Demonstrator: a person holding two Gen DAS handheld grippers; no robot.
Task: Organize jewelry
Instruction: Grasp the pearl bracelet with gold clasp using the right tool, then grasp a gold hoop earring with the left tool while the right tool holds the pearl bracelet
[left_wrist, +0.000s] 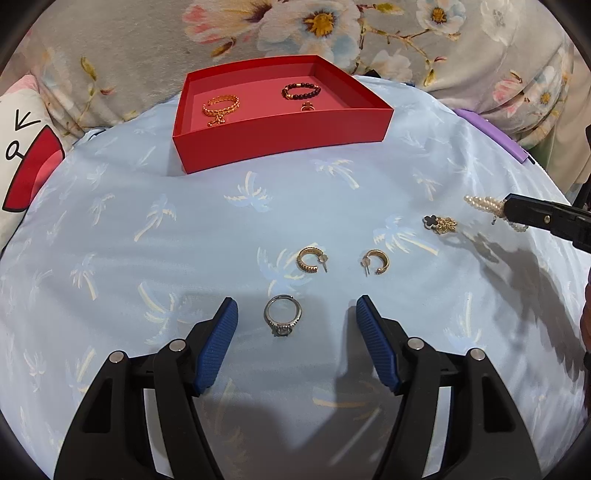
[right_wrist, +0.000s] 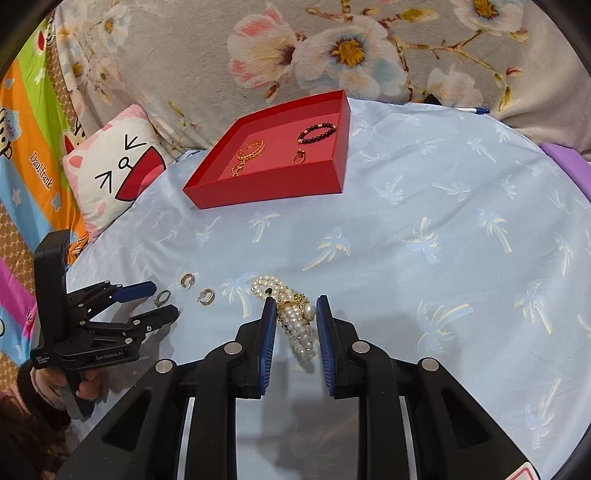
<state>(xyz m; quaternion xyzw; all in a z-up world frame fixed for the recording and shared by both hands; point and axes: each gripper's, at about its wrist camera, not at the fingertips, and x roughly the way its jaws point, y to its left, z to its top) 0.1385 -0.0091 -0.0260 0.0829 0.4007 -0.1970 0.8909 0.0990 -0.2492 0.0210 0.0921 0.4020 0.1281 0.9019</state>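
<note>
A silver ring (left_wrist: 282, 317) with a stone lies on the blue cloth between the blue pads of my left gripper (left_wrist: 297, 306), which stands open and apart from it. Just beyond lie two gold hoop earrings (left_wrist: 312, 259) (left_wrist: 376, 261) and a black clover pendant on a gold chain (left_wrist: 439, 223). My right gripper (right_wrist: 295, 306) is shut on a pearl bracelet (right_wrist: 297, 325), which hangs a little above the cloth. The red tray (left_wrist: 280, 144) at the back holds a gold bracelet (left_wrist: 220, 105), a dark bead bracelet (left_wrist: 301, 90) and a small ring (left_wrist: 307, 107).
The blue palm-print cloth (right_wrist: 424, 221) covers a rounded surface that drops off at its edges. A cat-face pillow (right_wrist: 110, 173) lies to the left and a floral blanket (right_wrist: 221, 44) behind. A purple object (left_wrist: 491, 133) sits at the right edge. A hand (right_wrist: 88, 387) holds the left gripper (right_wrist: 164, 299).
</note>
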